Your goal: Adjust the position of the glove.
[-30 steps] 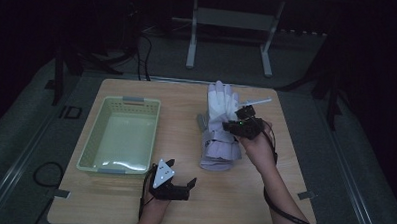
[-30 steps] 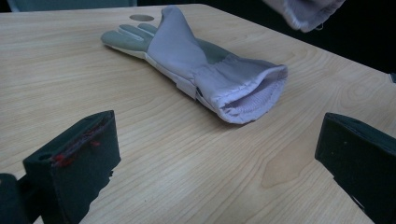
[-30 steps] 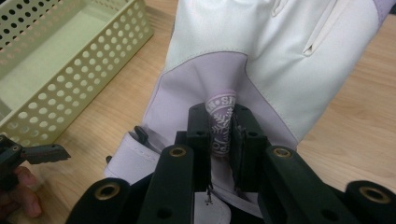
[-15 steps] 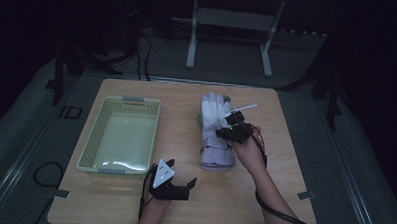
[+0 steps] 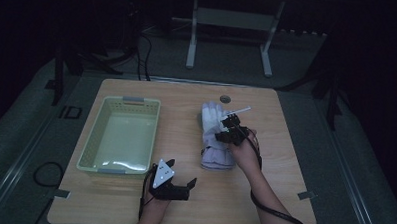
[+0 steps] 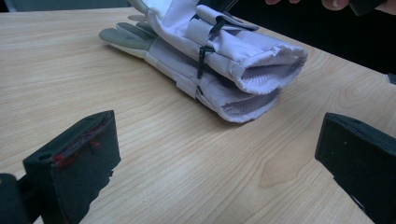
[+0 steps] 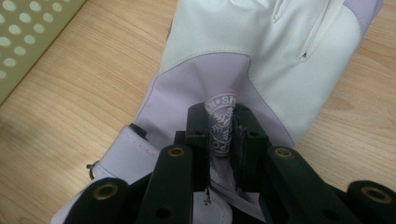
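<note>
A pair of lilac-and-white gloves (image 5: 216, 155) lies stacked on the wooden table, right of centre, cuffs toward the person. My right gripper (image 5: 227, 130) is over the upper glove (image 7: 261, 60). In the right gripper view its jaws (image 7: 221, 130) are shut on a pinched fold of the lilac fabric that carries a printed snowflake logo. My left gripper (image 5: 182, 172) rests near the table's front edge with its jaws wide open and nothing between them. In the left gripper view it (image 6: 217, 144) faces the glove cuffs (image 6: 261, 70), well short of them.
A pale green perforated basket (image 5: 87, 153) stands empty on the left half of the table, and its wall shows in the right gripper view (image 7: 28, 32). A small round mark (image 5: 225, 99) sits behind the gloves. Bare wood lies right of the gloves.
My right gripper has come down and toward the person, still pinching the upper glove, and the gloves now lie flatter on the table. The left gripper has stayed put.
</note>
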`<action>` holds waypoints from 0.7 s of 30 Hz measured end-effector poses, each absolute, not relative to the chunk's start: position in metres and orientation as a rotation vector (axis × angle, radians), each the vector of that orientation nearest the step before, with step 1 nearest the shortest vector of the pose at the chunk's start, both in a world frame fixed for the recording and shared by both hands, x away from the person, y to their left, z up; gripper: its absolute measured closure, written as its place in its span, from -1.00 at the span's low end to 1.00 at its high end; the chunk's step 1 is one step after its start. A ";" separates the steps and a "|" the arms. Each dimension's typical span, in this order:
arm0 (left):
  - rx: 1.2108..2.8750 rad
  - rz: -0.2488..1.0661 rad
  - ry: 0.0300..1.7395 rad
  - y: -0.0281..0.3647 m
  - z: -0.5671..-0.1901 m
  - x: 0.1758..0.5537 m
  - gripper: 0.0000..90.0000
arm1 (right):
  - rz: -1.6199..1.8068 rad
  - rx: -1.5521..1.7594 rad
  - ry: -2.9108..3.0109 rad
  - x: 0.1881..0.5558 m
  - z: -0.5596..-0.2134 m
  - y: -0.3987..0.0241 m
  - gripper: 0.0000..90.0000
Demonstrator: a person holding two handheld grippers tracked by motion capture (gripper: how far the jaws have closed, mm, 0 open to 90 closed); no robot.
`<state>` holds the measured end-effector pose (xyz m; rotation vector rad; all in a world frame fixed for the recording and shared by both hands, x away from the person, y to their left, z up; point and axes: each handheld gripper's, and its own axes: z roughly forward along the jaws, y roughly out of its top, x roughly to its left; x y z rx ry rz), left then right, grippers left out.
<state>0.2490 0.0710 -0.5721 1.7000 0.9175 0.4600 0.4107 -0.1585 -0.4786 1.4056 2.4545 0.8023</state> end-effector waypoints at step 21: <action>1.701 0.457 0.914 0.071 -0.572 0.249 -1.00 | 0.759 1.431 2.458 0.417 -0.497 -0.157 0.73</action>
